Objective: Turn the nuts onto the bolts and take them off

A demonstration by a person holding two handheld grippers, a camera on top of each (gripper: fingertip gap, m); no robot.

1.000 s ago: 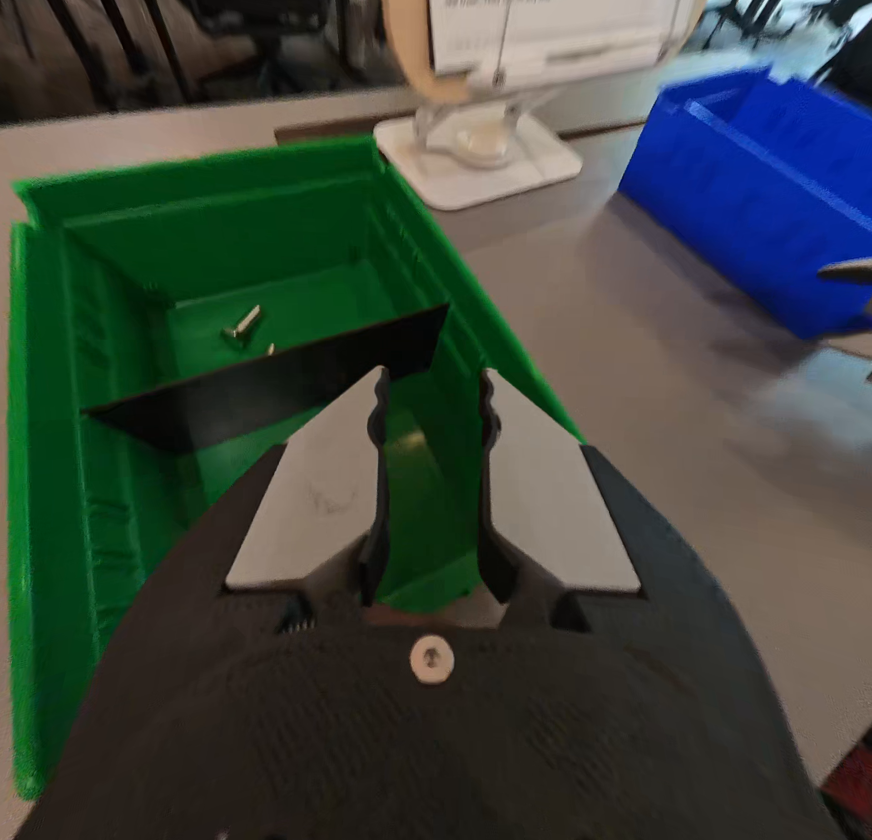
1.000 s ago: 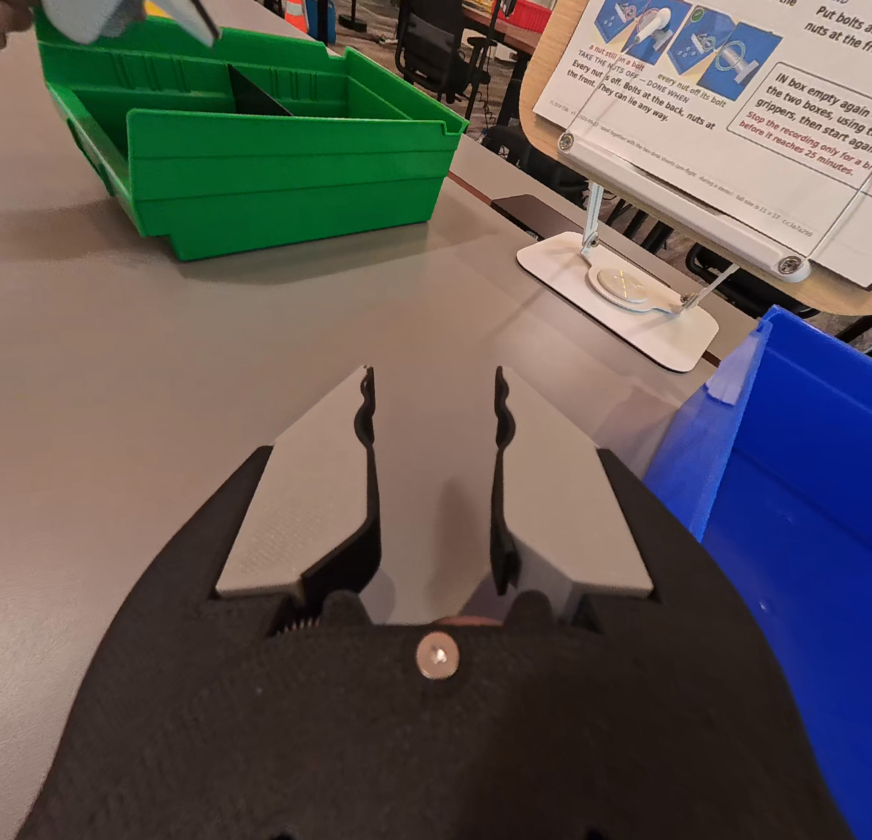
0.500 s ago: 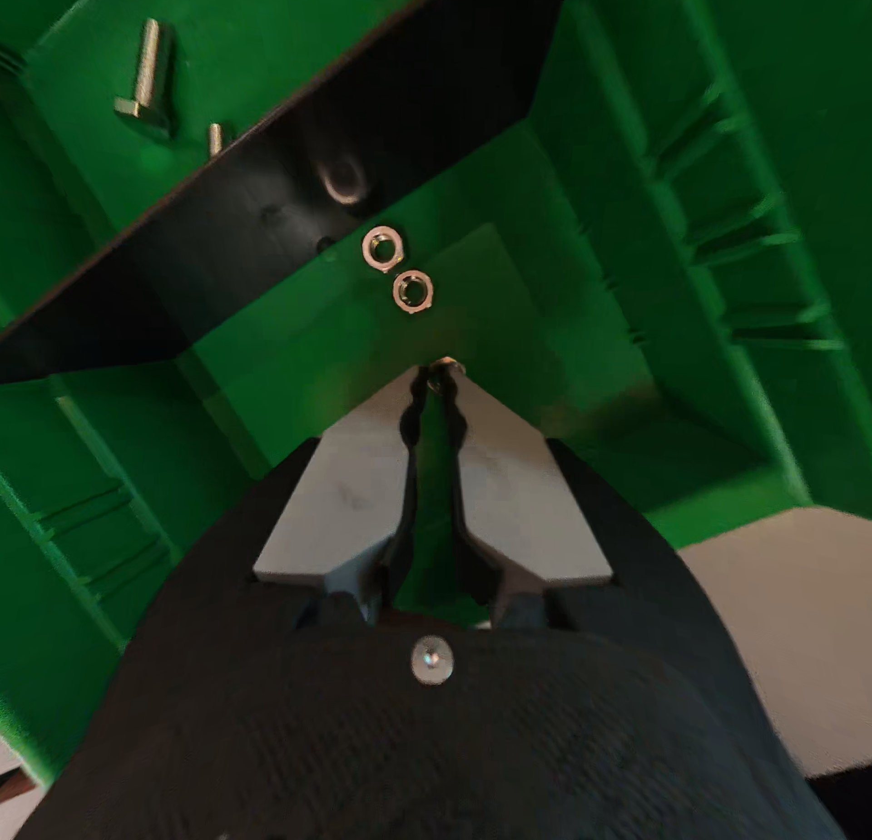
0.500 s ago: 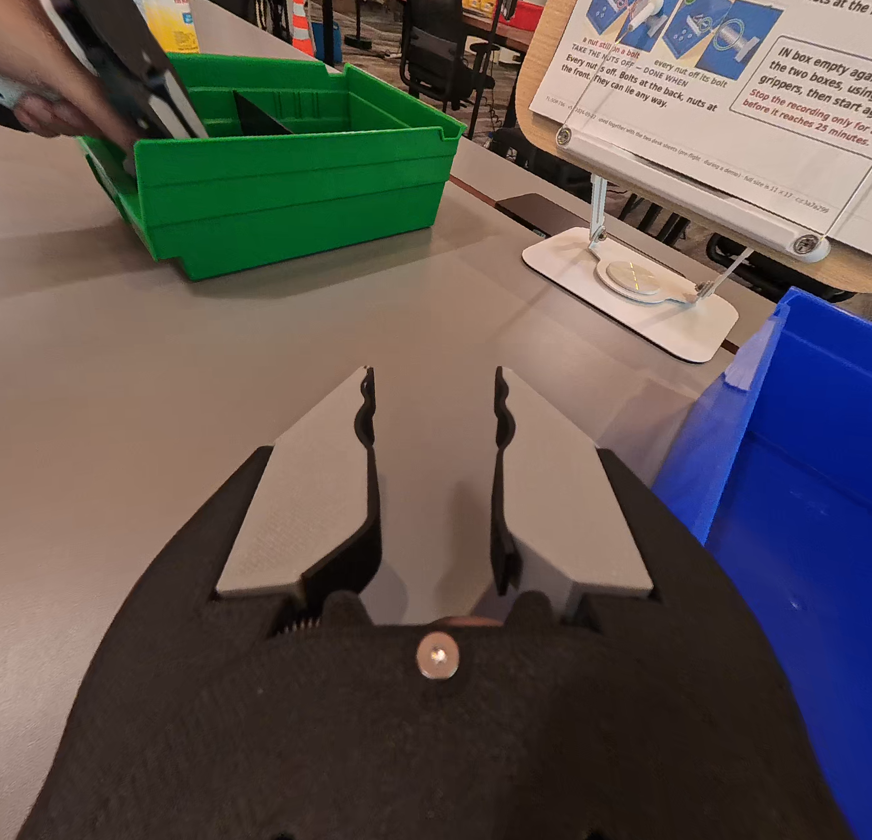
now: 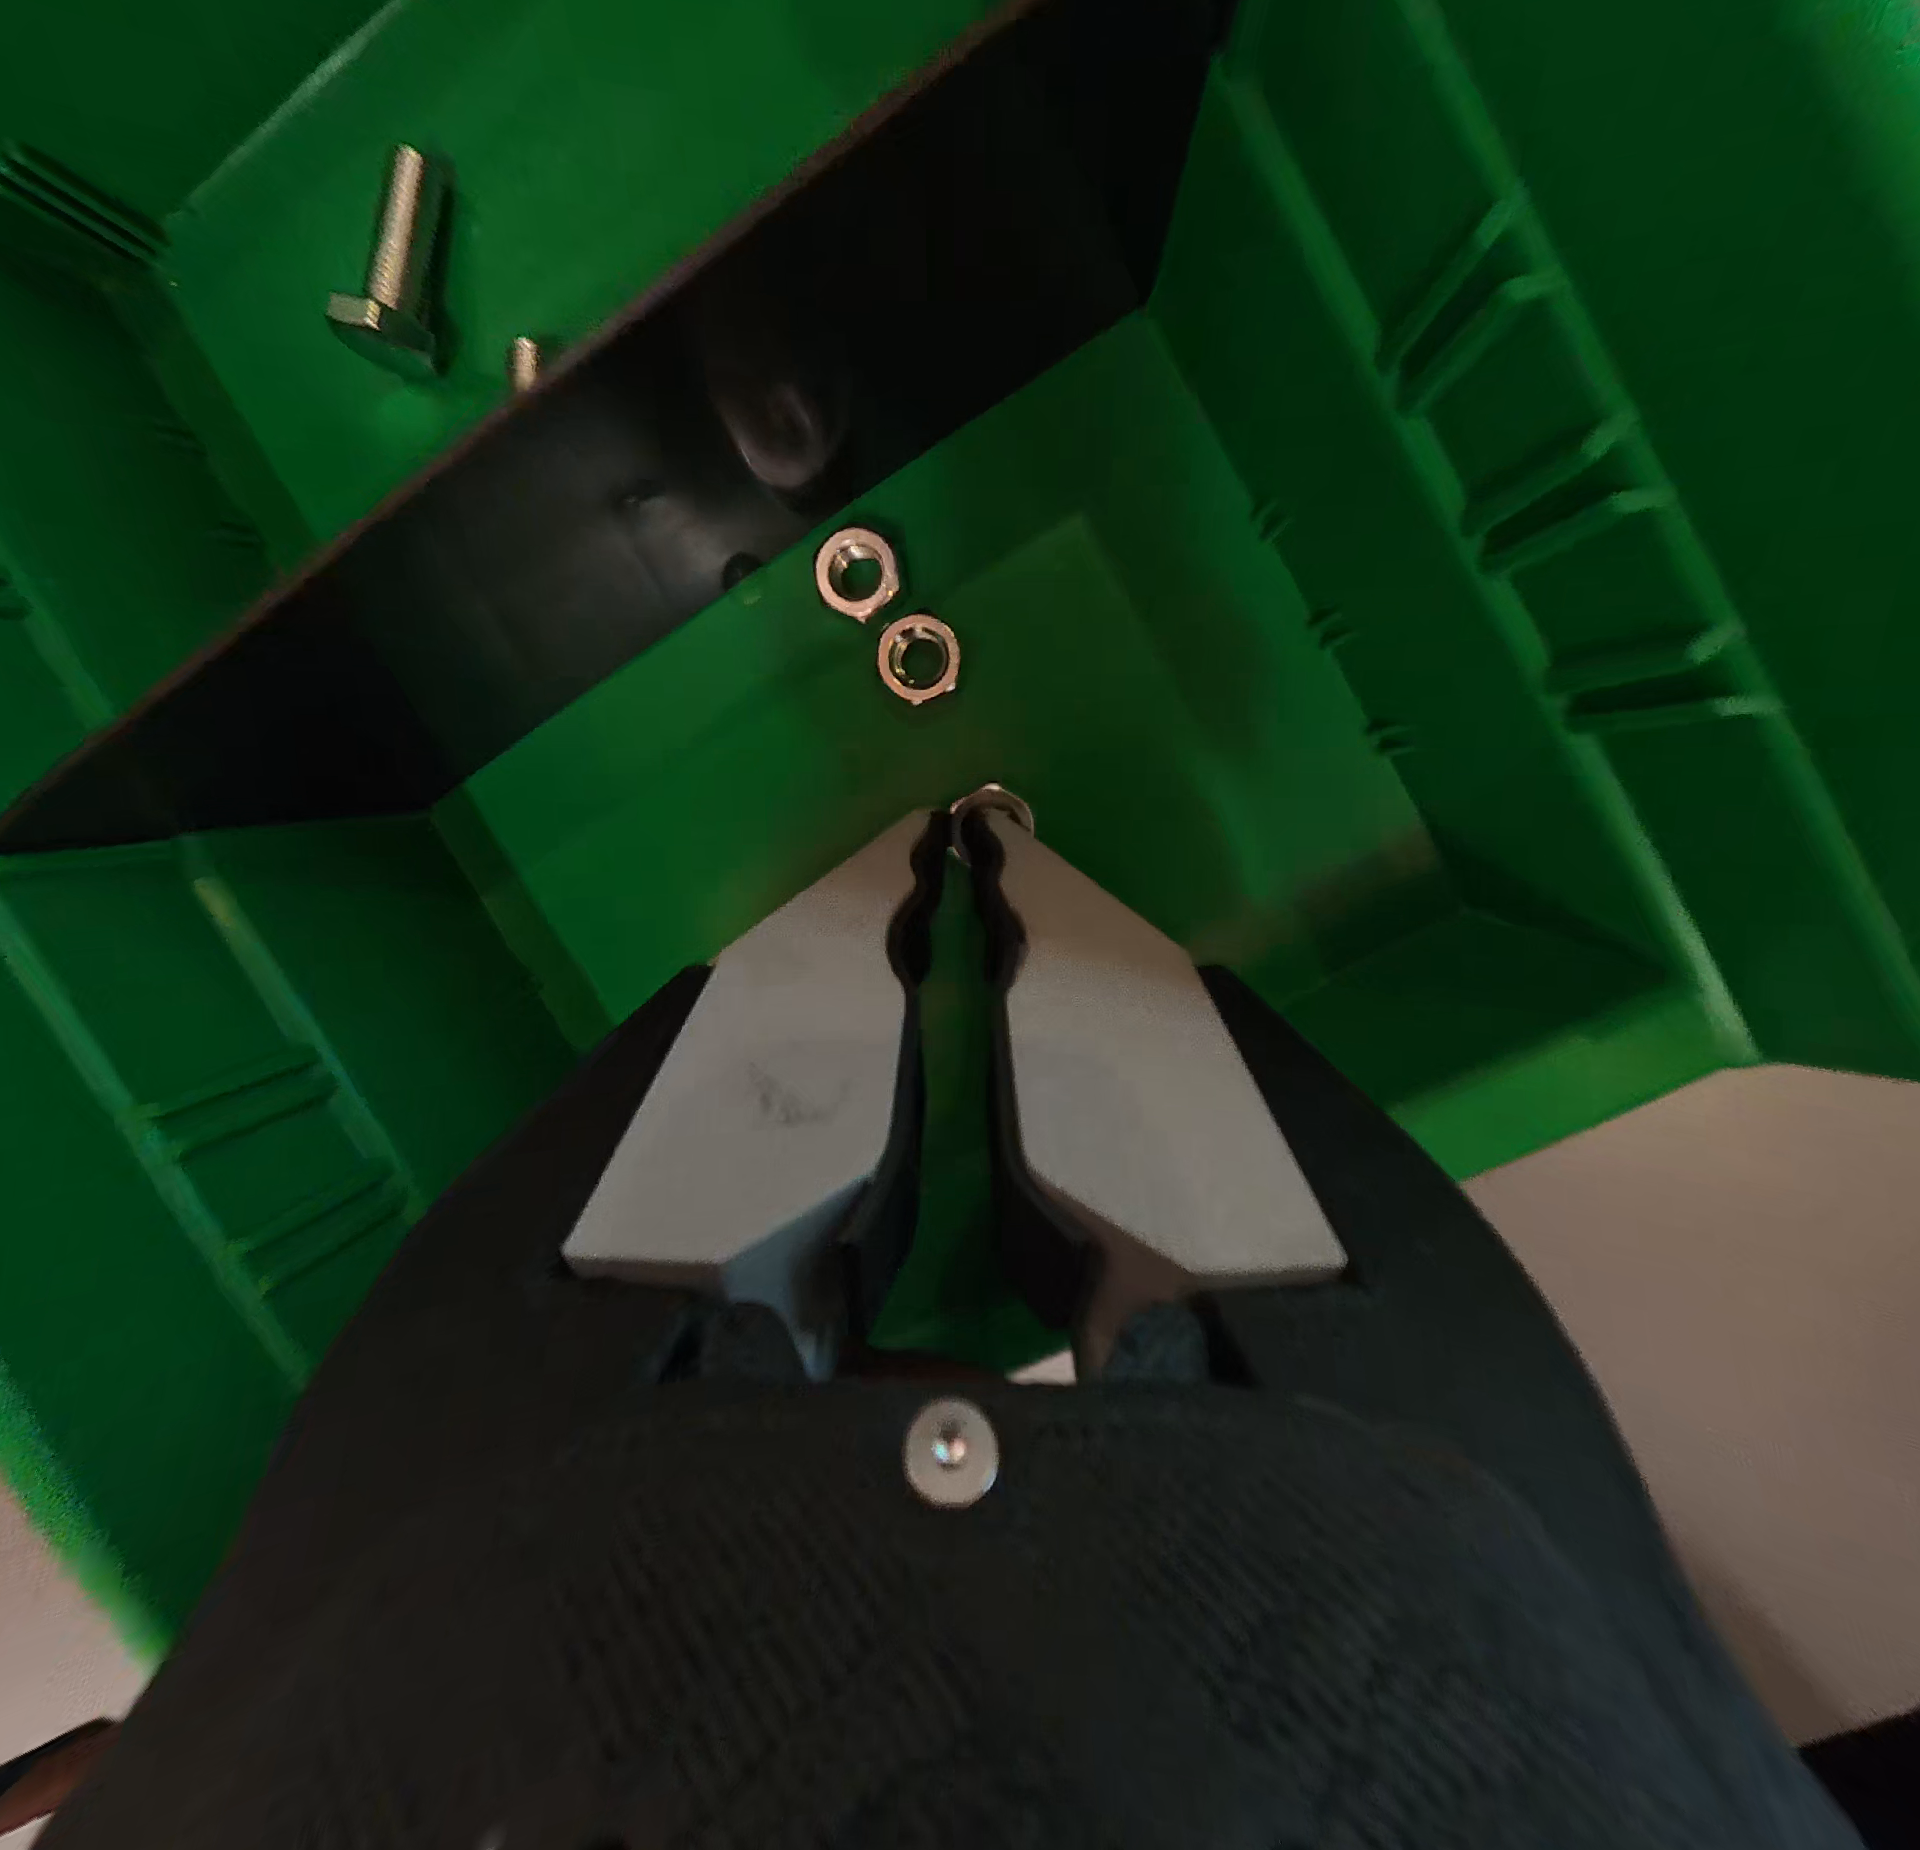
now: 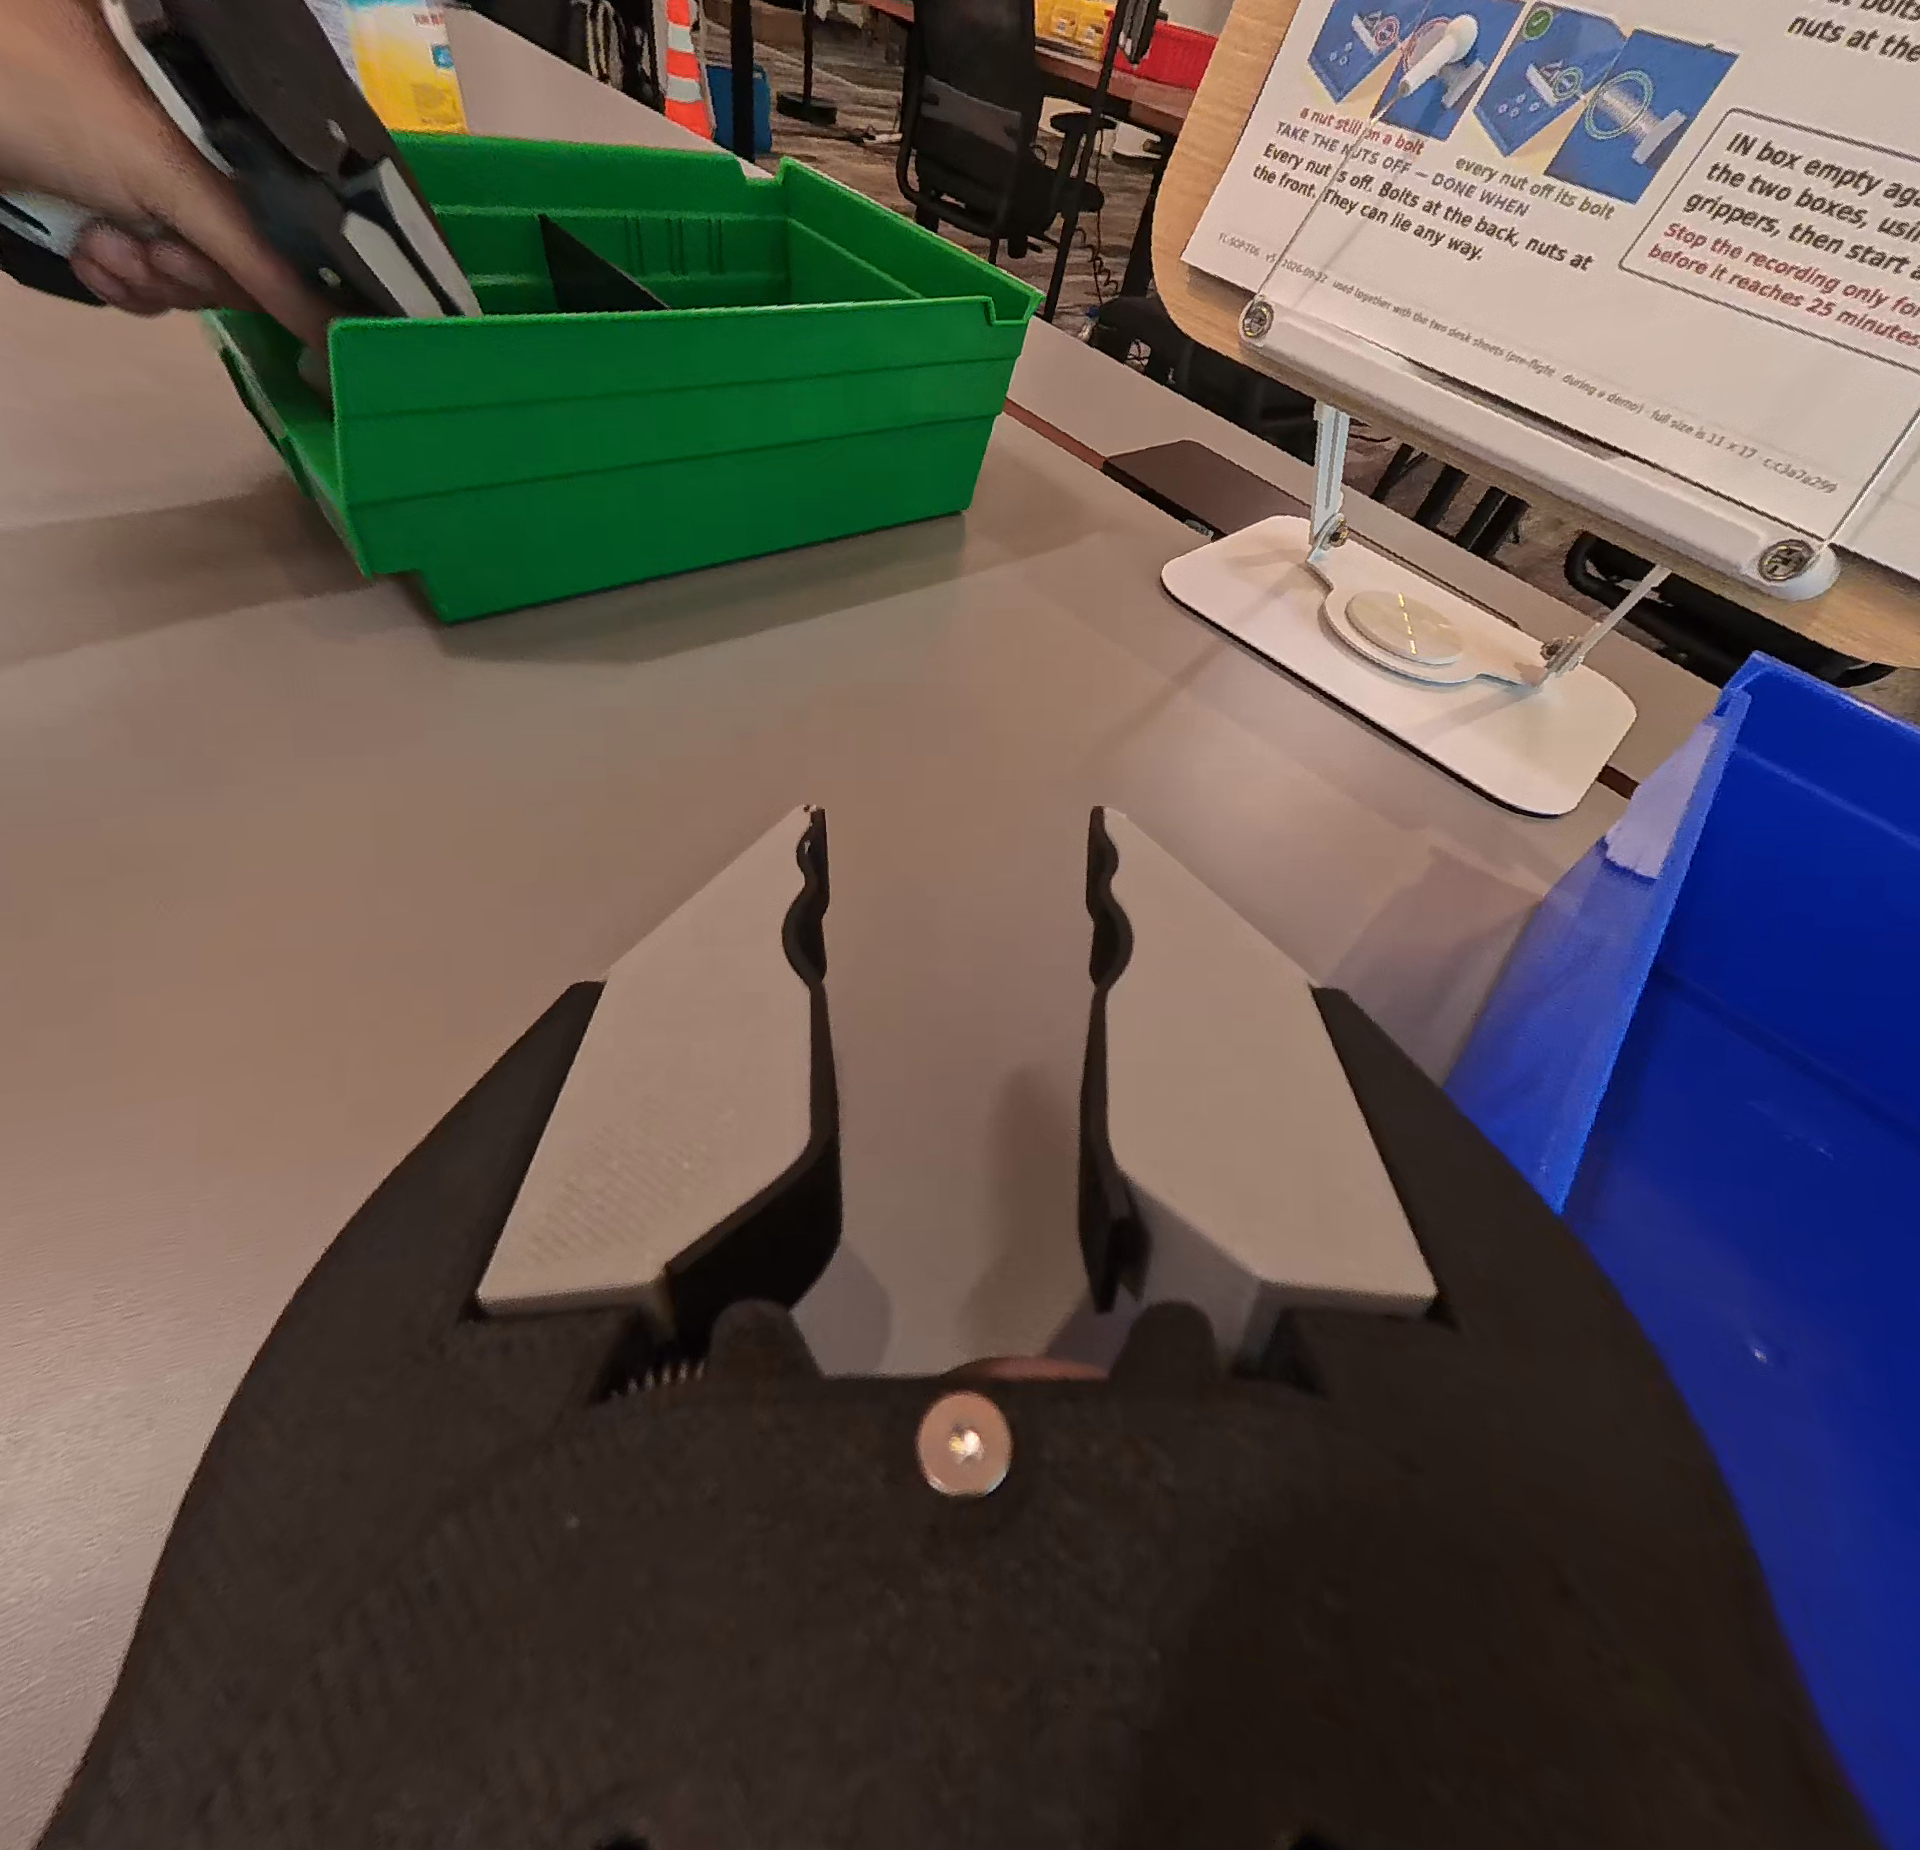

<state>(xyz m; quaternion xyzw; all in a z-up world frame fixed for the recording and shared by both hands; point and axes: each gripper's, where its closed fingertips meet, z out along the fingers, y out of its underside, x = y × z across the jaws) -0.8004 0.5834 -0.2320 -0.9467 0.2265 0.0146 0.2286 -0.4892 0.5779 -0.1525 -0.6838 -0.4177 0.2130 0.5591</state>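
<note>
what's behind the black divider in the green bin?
Behind the divider in the green bin: one bolt lying flat, plus the tip of a second. The divider hides the rest of it.

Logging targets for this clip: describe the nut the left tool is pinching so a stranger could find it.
Start at the green bin, in the half nearer than its black divider. Three nuts lie there in a row. The pinched nut sits at the left tool, while the two loose nuts lie nearer the divider.

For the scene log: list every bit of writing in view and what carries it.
Instruction sheet on the stand: printed text and pictures; wording not copied here.
Yellow-and-blue packet behind the green bin: print too blurred.
Left wrist view: none.
</note>
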